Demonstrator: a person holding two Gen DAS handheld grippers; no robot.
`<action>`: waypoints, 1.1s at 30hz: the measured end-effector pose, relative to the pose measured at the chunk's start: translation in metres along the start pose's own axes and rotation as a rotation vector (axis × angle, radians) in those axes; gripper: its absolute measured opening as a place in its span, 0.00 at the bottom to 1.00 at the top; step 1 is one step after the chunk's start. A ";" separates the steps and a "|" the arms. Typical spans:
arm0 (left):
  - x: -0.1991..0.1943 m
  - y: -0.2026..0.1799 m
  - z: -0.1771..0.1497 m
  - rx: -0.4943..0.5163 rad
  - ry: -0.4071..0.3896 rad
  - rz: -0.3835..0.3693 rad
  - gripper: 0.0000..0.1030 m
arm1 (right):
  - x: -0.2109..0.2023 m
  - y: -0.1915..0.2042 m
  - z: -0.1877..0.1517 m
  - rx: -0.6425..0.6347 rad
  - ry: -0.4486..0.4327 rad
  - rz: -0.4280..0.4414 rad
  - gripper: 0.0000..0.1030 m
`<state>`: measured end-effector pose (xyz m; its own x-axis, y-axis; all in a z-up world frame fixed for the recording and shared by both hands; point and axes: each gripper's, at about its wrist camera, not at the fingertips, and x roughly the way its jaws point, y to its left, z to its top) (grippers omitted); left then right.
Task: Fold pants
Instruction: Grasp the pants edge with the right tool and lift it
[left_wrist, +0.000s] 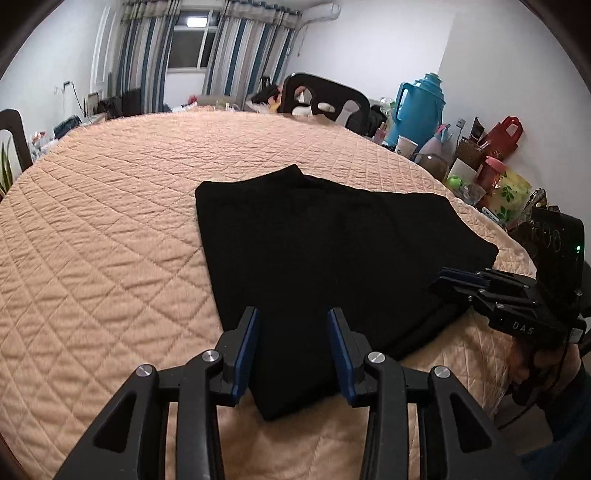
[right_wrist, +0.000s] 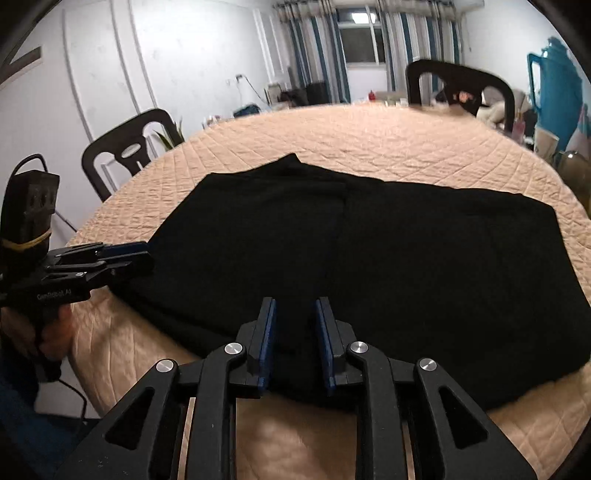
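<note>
The black pants (left_wrist: 325, 258) lie folded flat on the peach quilted table cover (left_wrist: 110, 221); they also fill the middle of the right wrist view (right_wrist: 369, 258). My left gripper (left_wrist: 293, 321) is open, its blue-padded fingers just above the near left corner of the pants, holding nothing. My right gripper (right_wrist: 294, 314) is open with a narrower gap, over the near edge of the pants, holding nothing. The right gripper also shows at the right of the left wrist view (left_wrist: 454, 277), and the left gripper at the left of the right wrist view (right_wrist: 129, 254), both beside the pants' near edge.
A blue thermos jug (left_wrist: 419, 107), a paper cup (left_wrist: 405, 147), bottles and bags crowd the table's right edge. Dark chairs stand at the far side (left_wrist: 325, 99) and the left side (right_wrist: 129, 147). The table's near edge runs just under both grippers.
</note>
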<state>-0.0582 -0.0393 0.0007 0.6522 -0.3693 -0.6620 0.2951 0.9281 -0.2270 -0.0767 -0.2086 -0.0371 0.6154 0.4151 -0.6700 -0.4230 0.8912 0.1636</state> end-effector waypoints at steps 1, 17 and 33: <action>0.000 -0.002 -0.002 0.010 -0.011 0.012 0.40 | -0.002 -0.002 -0.001 0.008 -0.008 0.002 0.22; -0.005 0.007 -0.002 -0.050 -0.026 -0.013 0.40 | -0.041 -0.068 -0.013 0.220 -0.066 -0.147 0.22; 0.003 0.011 0.012 -0.069 -0.025 0.011 0.40 | -0.079 -0.160 -0.043 0.801 -0.192 -0.083 0.48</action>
<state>-0.0444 -0.0307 0.0049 0.6727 -0.3589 -0.6471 0.2393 0.9330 -0.2688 -0.0858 -0.3921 -0.0414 0.7576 0.3012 -0.5791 0.1865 0.7503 0.6343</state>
